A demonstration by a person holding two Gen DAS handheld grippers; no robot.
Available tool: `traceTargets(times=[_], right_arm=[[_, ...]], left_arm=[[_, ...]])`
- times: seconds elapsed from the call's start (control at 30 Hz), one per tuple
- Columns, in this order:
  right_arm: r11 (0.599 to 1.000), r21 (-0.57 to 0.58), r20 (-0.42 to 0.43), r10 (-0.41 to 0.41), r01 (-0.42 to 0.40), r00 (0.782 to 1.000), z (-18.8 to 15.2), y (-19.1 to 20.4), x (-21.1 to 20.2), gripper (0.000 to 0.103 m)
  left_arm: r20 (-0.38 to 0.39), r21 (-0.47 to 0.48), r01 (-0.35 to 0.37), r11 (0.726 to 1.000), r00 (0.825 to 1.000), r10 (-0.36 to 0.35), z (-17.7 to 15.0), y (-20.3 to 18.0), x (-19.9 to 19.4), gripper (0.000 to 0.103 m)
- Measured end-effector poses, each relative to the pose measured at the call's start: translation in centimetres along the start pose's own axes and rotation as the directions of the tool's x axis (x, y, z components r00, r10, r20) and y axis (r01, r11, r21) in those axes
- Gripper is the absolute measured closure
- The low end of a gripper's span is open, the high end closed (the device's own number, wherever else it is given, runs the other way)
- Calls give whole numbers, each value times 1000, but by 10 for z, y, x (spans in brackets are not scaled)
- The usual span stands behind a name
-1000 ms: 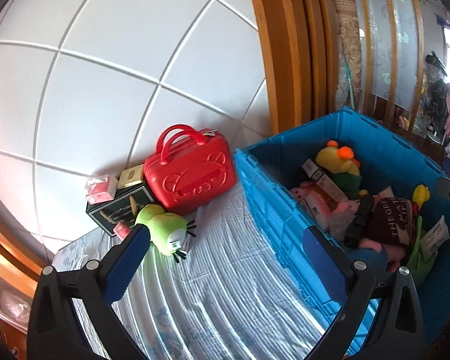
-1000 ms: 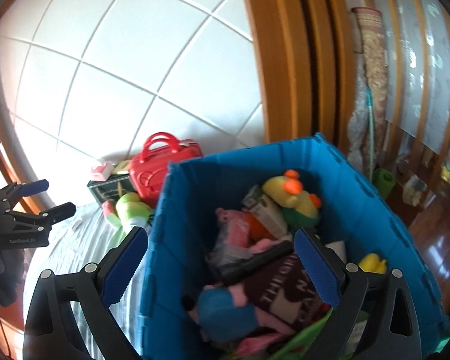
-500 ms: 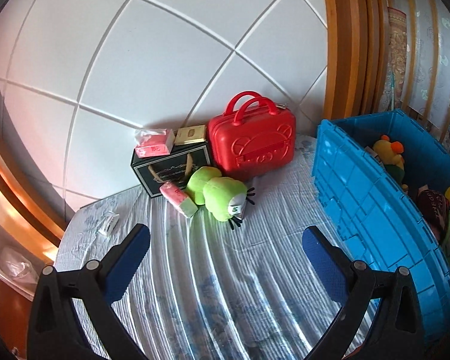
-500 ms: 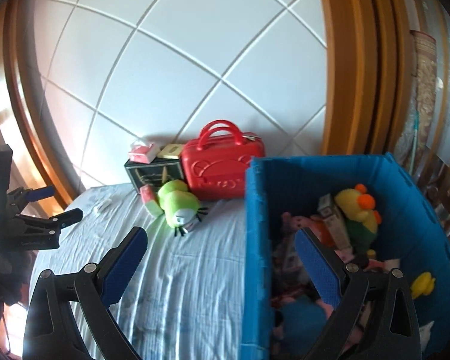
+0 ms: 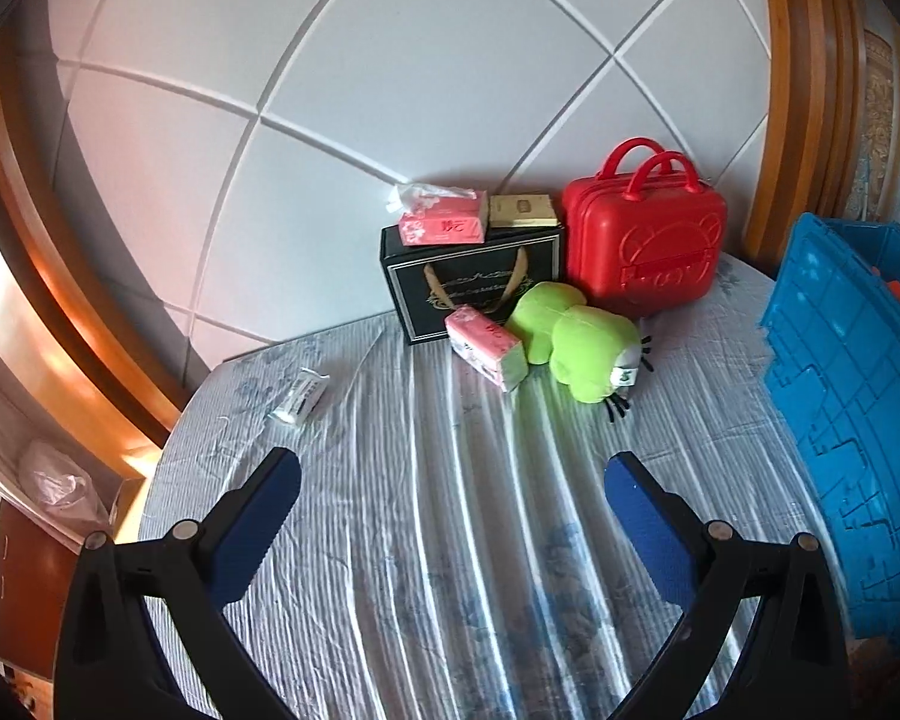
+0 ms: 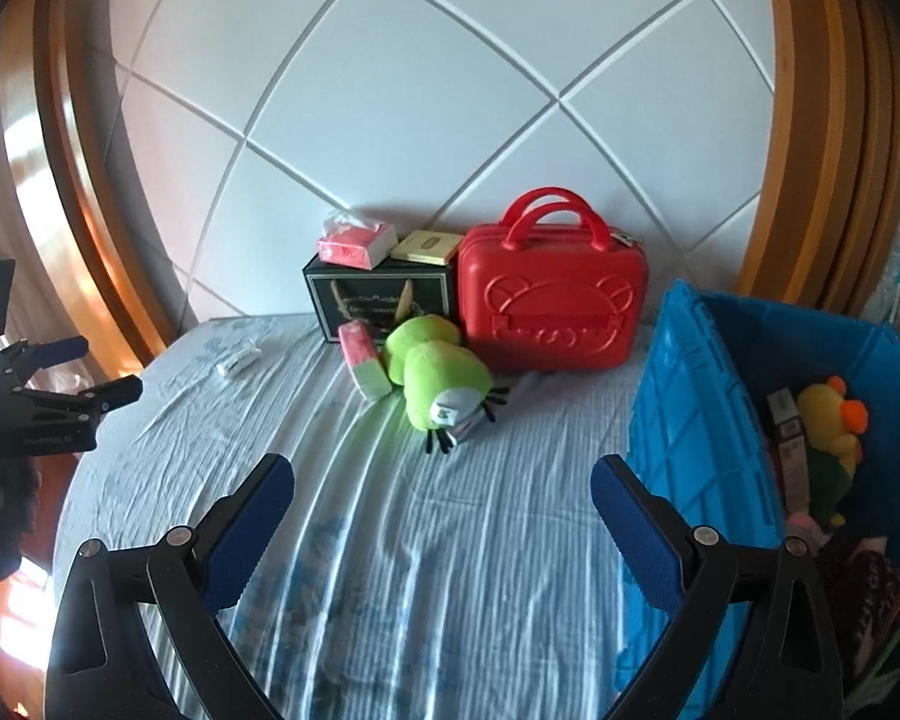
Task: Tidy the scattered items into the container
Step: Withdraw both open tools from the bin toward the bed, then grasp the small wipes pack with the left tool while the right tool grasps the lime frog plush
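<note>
A blue crate (image 5: 852, 438) (image 6: 690, 420) stands at the right of the bed, holding several toys. By the headboard lie a green plush toy (image 5: 588, 342) (image 6: 438, 372), a pink tissue pack (image 5: 486, 348) (image 6: 363, 360), a red mini suitcase (image 5: 645, 240) (image 6: 552, 306) and a black gift box (image 5: 474, 282) (image 6: 378, 294) with a second pink tissue pack (image 5: 444, 219) and a small gold box (image 5: 522, 211) on top. A small white packet (image 5: 303, 399) (image 6: 240, 360) lies at the left. My left gripper (image 5: 450, 492) and right gripper (image 6: 444, 492) are open and empty, short of the items.
The white padded headboard (image 5: 390, 90) backs the items, framed by wood (image 5: 804, 90). The striped sheet (image 5: 450, 540) covers the bed; its left edge drops off beside a wooden ledge (image 5: 90, 450). My left gripper's body (image 6: 36, 402) shows at the far left of the right wrist view.
Both views have swung left, away from the crate toward the items by the headboard. The crate has slid to the right edge of each view. Both grippers stayed open.
</note>
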State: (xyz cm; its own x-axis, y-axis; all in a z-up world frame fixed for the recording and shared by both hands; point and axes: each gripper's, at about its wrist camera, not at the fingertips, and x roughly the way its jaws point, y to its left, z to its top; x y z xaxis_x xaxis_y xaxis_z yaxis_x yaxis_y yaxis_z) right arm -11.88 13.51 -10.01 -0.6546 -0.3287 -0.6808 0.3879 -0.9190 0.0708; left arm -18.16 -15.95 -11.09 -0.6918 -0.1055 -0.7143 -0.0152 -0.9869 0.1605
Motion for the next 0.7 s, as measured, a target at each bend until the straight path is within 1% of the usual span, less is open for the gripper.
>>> traceTargets(times=[0.17, 0.27, 0.4, 0.53, 0.63, 0.7], right_arm=[[1000, -26, -32, 1, -2, 999, 3, 19, 61, 2], [998, -57, -52, -5, 2, 999, 6, 26, 102, 2], [998, -65, -91, 6, -12, 996, 10, 28, 166, 2], [994, -108, -102, 10, -21, 995, 22, 30, 229, 2], [985, -175, -124, -13, -9, 992, 28, 34, 278, 2], [973, -229, -132, -33, 2, 991, 31, 38, 307, 2]], left_arm=[[-42, -27, -49, 998, 998, 48, -19, 53, 59, 0], [-70, -42, -79, 996, 995, 76, -30, 84, 104, 0], [-73, -36, -96, 995, 993, 93, -40, 119, 169, 0], [-61, -23, -60, 998, 996, 59, -41, 147, 239, 0], [-76, 15, -50, 999, 996, 51, -39, 166, 294, 0], [-85, 32, -43, 999, 995, 46, -36, 178, 323, 0]])
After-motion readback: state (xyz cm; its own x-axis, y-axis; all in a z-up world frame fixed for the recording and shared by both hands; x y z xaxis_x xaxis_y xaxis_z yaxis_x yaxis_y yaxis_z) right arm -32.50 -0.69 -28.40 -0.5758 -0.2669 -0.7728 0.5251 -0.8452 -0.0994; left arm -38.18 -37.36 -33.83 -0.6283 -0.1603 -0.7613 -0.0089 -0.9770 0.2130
